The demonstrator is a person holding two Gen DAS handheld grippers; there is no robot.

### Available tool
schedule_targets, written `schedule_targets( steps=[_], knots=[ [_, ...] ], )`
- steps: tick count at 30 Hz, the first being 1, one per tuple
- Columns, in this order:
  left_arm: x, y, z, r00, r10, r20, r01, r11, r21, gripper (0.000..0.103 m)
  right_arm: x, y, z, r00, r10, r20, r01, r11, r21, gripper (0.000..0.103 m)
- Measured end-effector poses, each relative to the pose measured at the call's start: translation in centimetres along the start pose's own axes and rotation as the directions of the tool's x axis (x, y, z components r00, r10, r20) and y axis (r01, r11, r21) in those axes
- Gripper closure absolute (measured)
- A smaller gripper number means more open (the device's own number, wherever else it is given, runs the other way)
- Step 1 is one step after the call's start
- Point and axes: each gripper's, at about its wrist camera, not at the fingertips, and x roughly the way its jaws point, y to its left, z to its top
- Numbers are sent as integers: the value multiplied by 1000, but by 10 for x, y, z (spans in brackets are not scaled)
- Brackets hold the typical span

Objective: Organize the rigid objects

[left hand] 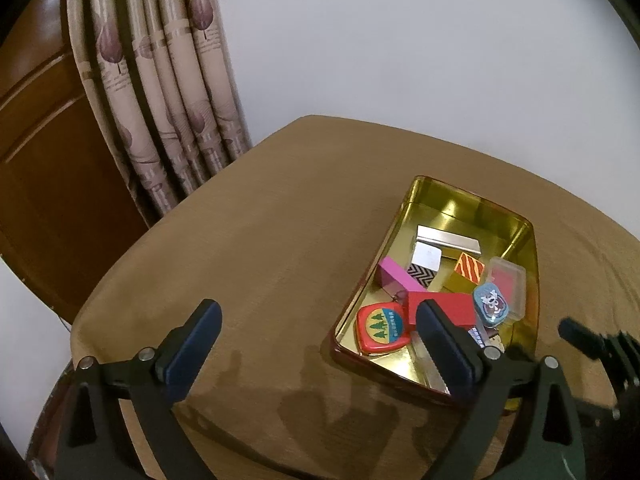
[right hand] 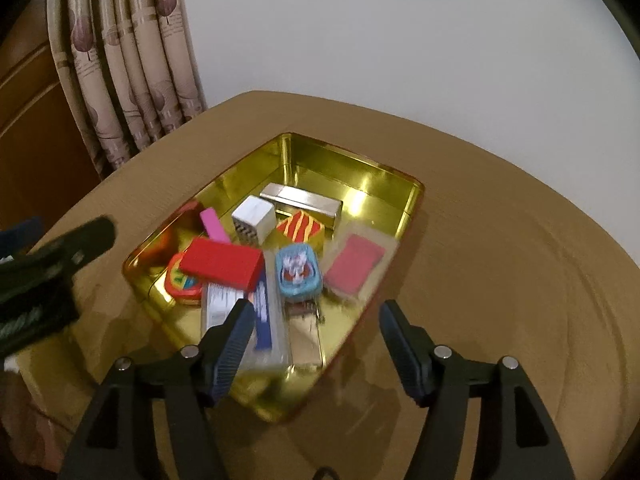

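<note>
A: Tin (left hand: 404, 220) first: it sits on the desk (left hand: 248, 240) right of centre in our left wrist view, gold inside, long axis running away from us and a little leftward.

B: And we see it packed. Going left to right in our right wrist view: the round red badge (right hand: 182, 280) at the near left wall, the pink bar (right hand: 214, 224), the red block (right hand: 222, 264) lying across the badge, the white cube (right hand: 254, 220), the striped orange block (right hand: 300, 230), the blue tin (right hand: 298, 274), then the clear case (right hand: 352, 268) with its red inside against the right wall. A silver box (right hand: 300, 200) lies across the far end.

A: How do our grippers stand?

B: Our left gripper (left hand: 316, 344) has its fingers wide apart with nothing between them. It hangs over bare desk, so the tin lies to its right; only the right finger overlaps the near corner in view.

A: And the right gripper (right hand: 316, 340)?

B: Fingers apart as well, nothing clamped. The tin's near end lies straight ahead, between and just beyond the tips, with a blue and white packet (right hand: 256, 320) lying lengthwise there.

A: So our right hand is the nearer one.

B: We judge so. No loose item shows on the desk in either view, so sorting looks close to finished. The right view is blurred, so we can't read small detail.
</note>
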Motion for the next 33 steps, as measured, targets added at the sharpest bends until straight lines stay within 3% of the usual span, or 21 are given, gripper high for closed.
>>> schedule_targets(
  steps=[12,33],
  knots=[
    [-7,-15,-6,999,-35,3,34,998,56,4,-20,8,-23,999,38,-4,-38,999,-3,36],
    [-3,-10,-9,996,-83,-24,84,996,34,3,-14,17,-30,999,43,-21,-44,999,-23,36]
  ],
)
